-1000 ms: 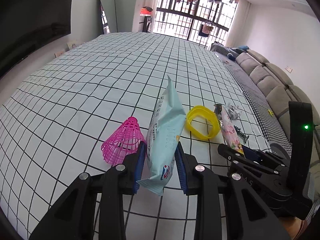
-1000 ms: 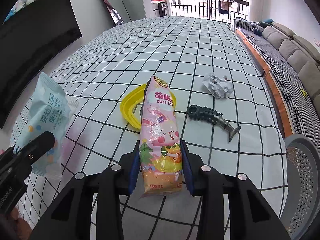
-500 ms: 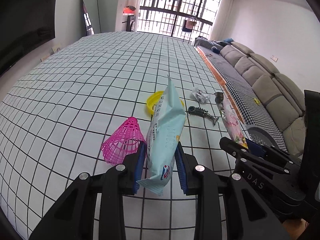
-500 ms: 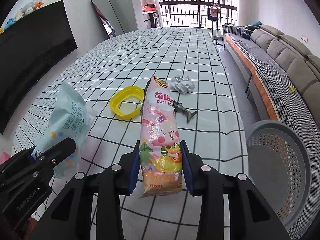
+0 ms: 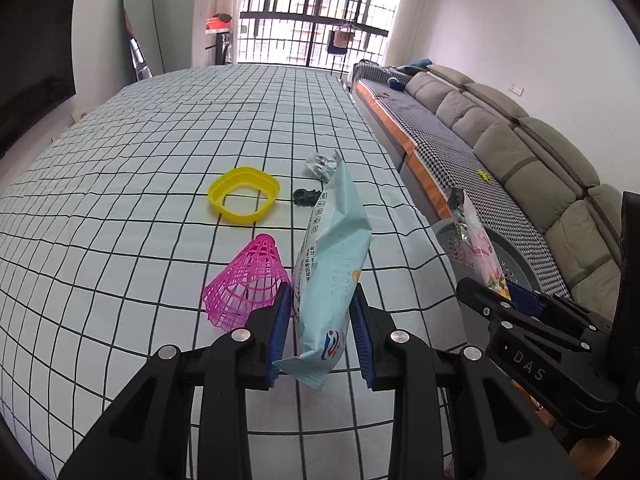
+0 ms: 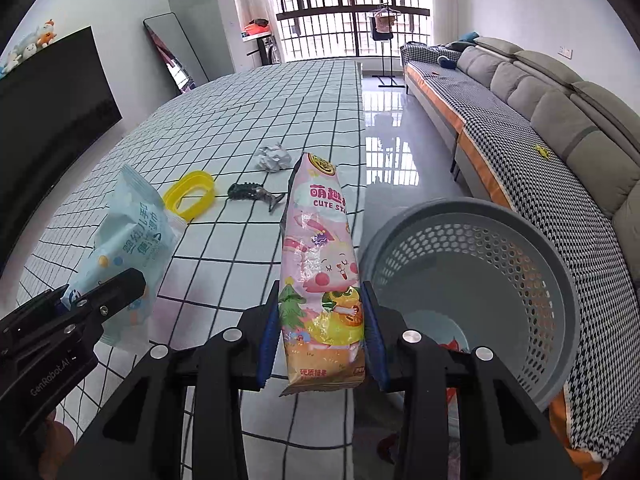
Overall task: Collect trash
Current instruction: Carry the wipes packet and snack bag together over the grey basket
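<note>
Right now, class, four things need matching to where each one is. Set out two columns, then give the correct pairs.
Things
1. pink snack bag
2. light blue wipes pack
3. yellow ring
4. grey basket

Places
A. lying on the checked cloth
B. held in the left claw
C. on the floor beside the table
D. held in the right claw

Pairs: 1-D, 2-B, 3-A, 4-C
</note>
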Action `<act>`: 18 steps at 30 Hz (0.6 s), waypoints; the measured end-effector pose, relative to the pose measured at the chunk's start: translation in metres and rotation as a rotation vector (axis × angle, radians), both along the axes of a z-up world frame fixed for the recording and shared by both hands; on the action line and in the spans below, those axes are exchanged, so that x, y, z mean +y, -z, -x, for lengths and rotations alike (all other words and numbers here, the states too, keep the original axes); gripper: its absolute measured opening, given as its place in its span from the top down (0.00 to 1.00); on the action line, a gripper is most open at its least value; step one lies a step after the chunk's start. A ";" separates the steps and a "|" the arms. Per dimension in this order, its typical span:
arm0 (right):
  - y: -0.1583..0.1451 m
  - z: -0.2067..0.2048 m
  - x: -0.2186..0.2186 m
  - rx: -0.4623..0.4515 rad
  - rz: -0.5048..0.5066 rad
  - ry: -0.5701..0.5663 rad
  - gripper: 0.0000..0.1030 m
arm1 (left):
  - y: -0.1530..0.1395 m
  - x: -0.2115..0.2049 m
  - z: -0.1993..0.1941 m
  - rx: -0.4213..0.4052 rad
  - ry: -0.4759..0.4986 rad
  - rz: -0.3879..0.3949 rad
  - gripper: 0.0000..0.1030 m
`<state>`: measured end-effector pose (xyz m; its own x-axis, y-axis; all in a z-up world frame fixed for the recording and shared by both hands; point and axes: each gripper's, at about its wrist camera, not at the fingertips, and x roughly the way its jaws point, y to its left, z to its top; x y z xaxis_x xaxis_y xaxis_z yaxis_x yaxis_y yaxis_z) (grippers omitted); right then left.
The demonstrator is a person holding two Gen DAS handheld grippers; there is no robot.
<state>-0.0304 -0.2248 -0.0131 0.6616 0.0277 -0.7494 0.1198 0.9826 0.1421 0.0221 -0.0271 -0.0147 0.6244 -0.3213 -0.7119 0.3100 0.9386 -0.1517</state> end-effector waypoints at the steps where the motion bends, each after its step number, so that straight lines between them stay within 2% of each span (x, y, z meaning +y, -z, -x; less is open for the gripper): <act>1: 0.000 0.003 -0.004 -0.002 -0.001 0.008 0.65 | -0.001 -0.004 0.002 -0.003 0.006 -0.004 0.71; 10: -0.002 0.028 -0.040 -0.015 -0.017 0.078 0.65 | -0.002 -0.041 0.016 -0.052 0.010 -0.061 0.71; 18: 0.005 0.043 -0.060 0.018 -0.004 0.134 0.65 | 0.007 -0.072 0.021 -0.079 0.004 -0.126 0.71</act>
